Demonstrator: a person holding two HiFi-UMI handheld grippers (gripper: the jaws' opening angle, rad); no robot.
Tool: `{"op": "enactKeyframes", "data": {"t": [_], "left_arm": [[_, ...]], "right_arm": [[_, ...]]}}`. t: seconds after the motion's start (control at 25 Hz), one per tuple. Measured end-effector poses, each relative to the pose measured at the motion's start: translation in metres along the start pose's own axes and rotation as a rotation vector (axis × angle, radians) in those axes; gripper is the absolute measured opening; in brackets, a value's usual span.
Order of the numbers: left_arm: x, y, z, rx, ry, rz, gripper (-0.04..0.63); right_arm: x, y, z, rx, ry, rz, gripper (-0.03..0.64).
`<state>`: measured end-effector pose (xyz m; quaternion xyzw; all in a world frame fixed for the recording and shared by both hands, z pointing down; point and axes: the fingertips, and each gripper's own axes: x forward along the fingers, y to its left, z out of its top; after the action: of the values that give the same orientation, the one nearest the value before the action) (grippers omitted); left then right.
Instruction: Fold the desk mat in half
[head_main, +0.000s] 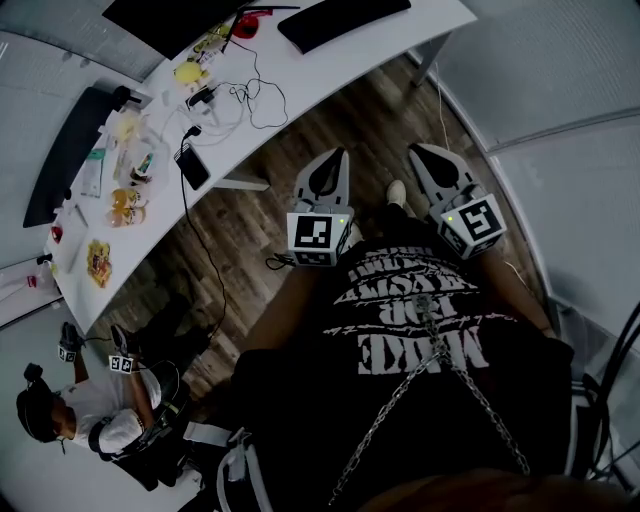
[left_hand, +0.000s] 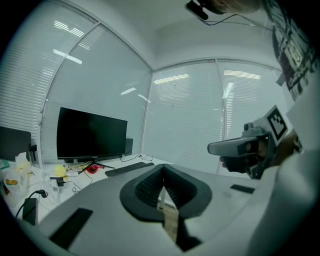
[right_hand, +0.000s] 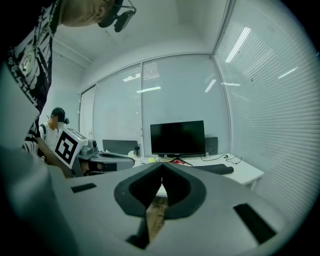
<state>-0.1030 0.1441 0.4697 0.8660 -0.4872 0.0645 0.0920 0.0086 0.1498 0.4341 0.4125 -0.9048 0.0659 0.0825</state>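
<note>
Left gripper: jaws pressed fully together, nothing between them. Right gripper: same, closed and empty. The person holds both at waist height with tips aimed out over the wooden floor; this reads as a rest pose, folding not yet begun. A dark flat slab, which I take for the desk mat, lies at 12 o'clock on the white desk, well apart from both. Monitor at 11 o'clock.
</note>
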Motion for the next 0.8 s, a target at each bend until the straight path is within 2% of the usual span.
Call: {"op": "enactKeyframes", "data": {"t": [0.12,0.24,0.6,0.8], "left_arm": [[0.01,0.005,0.002,-0.027,0.001,0.009,0.008],[0.019,0.009,0.002,-0.021,0.001,0.016,0.008],[0.056,-0.017,-0.003,-0.029,0.03,-0.035,0.008],[0.087,-0.009,0.005,-0.024,0.02,0.009,0.008]], "right_arm": [[0.001,-0.01,-0.002,0.02,0.014,-0.016,0.0],[0.002,-0.019,-0.006,0.026,0.011,-0.018,0.0],[-0.004,-0.066,-0.013,0.059,0.019,-0.05,0.0],[0.008,-0.103,-0.008,0.059,0.01,-0.048,0.0]]}}
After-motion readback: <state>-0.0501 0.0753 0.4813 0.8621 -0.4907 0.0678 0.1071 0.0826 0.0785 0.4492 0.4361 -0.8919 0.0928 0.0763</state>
